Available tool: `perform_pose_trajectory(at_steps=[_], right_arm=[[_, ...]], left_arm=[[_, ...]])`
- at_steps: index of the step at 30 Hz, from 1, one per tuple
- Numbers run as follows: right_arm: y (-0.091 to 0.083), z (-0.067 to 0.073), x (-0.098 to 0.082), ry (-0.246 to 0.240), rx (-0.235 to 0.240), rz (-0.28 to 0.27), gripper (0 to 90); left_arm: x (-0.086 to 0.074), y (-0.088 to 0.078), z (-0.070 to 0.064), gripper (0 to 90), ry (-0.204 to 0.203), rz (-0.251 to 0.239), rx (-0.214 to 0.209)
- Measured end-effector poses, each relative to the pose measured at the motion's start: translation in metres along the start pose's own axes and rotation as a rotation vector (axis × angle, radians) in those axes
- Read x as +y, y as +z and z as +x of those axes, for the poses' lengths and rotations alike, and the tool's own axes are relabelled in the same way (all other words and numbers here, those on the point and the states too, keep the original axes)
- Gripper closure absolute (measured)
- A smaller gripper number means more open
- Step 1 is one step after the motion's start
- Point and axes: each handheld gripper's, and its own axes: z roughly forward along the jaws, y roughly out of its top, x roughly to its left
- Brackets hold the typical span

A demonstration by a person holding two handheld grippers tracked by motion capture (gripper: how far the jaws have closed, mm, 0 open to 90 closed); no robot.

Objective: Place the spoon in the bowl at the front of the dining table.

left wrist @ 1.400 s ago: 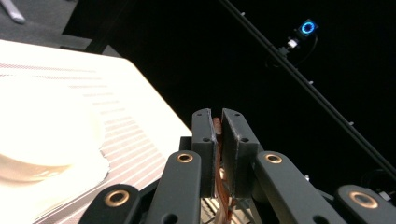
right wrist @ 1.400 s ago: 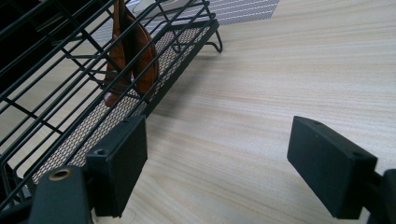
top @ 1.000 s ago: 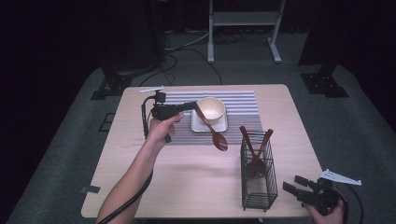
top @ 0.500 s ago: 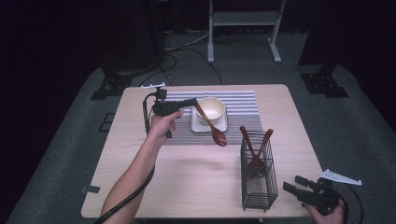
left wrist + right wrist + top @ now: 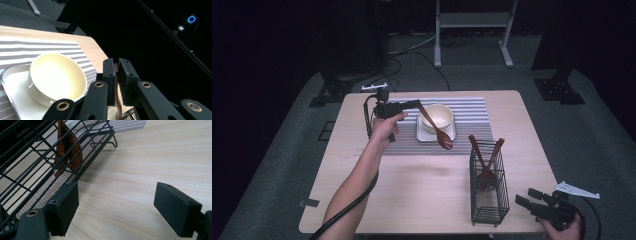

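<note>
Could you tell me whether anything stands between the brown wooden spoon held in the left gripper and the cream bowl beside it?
Nothing visible does. The left gripper is shut on the brown wooden spoon, which hangs tilted in front of the cream bowl on its white square tray. The bowl is open and looks empty.

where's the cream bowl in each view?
High view: cream bowl sits upper centre, on the white tray on the striped mat.
Left gripper view: bowl at lower left, beside the fingers.
Right gripper view: not in frame.
Shared landmark: the striped mat appears in all three views.
</note>
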Motion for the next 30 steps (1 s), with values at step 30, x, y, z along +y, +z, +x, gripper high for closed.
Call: perform_pose_trajectory(at_steps=[30], right_arm=[[-0.002,-0.001,-0.001,0.006,0.001,-0.007,18.9]], left_arm=[[0.026,0.008,0.02,84.3,-0.018,-0.051,0.108]])
